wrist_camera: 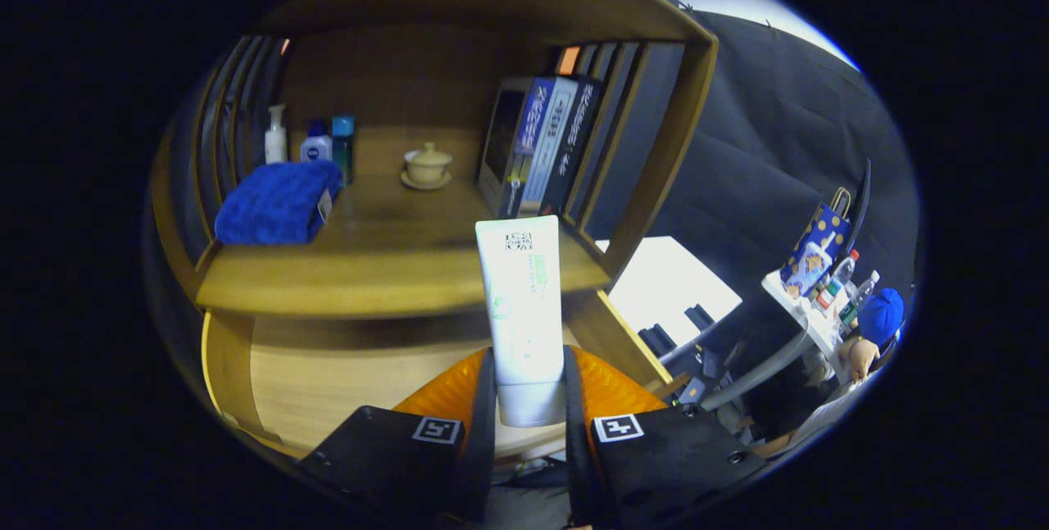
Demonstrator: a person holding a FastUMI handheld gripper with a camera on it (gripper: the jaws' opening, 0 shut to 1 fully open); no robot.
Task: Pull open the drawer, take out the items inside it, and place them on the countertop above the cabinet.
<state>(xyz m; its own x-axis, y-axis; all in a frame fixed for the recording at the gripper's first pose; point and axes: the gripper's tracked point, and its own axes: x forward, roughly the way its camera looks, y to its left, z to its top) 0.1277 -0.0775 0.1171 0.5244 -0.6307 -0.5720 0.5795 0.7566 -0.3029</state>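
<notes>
My gripper (pixel 529 399) is shut on a white squeeze tube (pixel 522 301), both fingers pressing its cap end. The tube stands upright between the fingers and rises past the front edge of the wooden countertop (pixel 393 268). Below that edge lies the pulled-out drawer (pixel 328 382), its pale wooden floor bare where it shows, just ahead of and under the fingers.
On the countertop sit a folded blue towel (pixel 279 202), three small bottles (pixel 311 141) at the back left, a lidded teacup on a saucer (pixel 426 165) and upright boxes (pixel 545 145) to the right. Off to the right are a white side table (pixel 807 313) with bottles and a seated person (pixel 877 325).
</notes>
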